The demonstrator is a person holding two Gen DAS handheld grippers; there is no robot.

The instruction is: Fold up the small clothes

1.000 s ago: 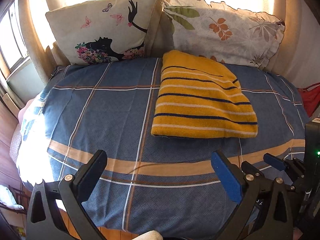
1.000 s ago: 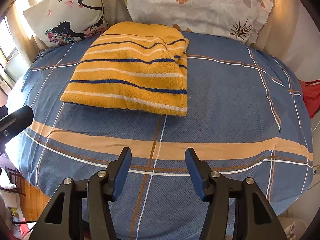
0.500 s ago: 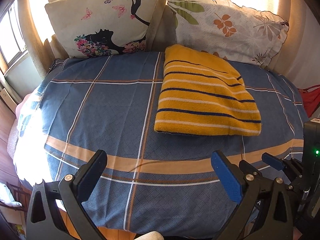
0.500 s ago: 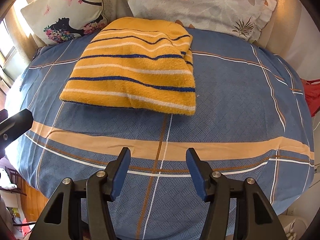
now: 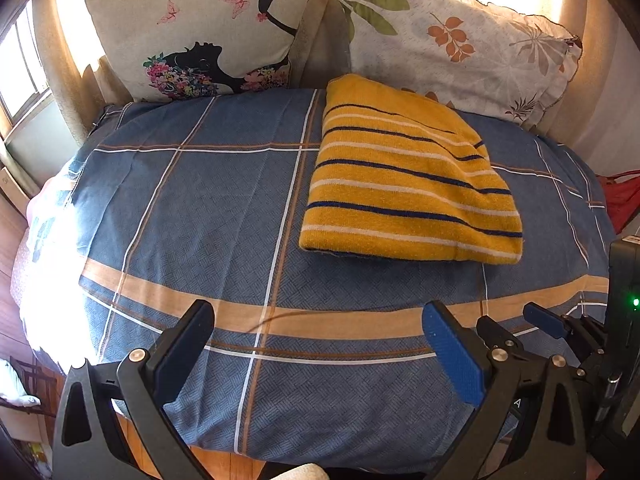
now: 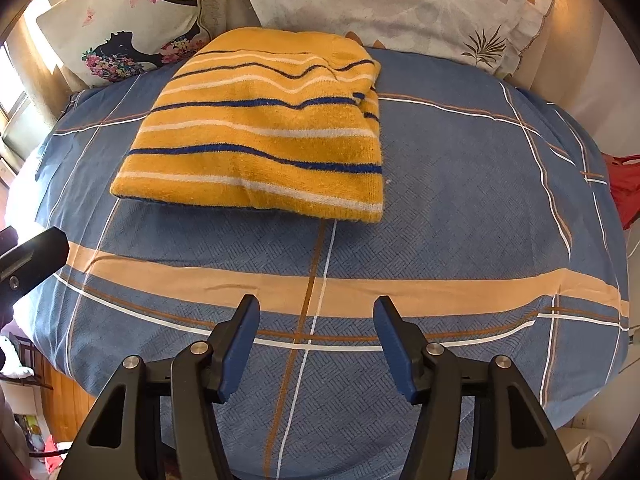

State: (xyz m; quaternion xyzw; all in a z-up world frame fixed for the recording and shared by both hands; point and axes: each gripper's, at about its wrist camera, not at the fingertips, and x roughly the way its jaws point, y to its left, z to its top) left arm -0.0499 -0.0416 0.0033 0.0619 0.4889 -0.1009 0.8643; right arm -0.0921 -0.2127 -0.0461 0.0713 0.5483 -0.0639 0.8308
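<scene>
A folded yellow garment with blue and white stripes (image 5: 408, 184) lies flat on the blue plaid bedspread (image 5: 200, 208), right of centre near the pillows. It also shows in the right wrist view (image 6: 260, 136). My left gripper (image 5: 320, 344) is open and empty, hovering over the bed's front edge, well short of the garment. My right gripper (image 6: 316, 344) is open and empty over the front of the bed, below the garment's near edge. The right gripper's tip shows in the left wrist view (image 5: 544, 320).
Two pillows lean at the head: one with a woman's silhouette (image 5: 208, 28), one with leaf prints (image 5: 452, 40). A red item (image 5: 620, 204) hangs off the right side. A window (image 5: 20, 80) is at left. Wooden floor (image 6: 64, 392) shows below the bed edge.
Both grippers have moved slightly forward toward the garment, which now appears larger and lower in both views. Both stay open and empty.
</scene>
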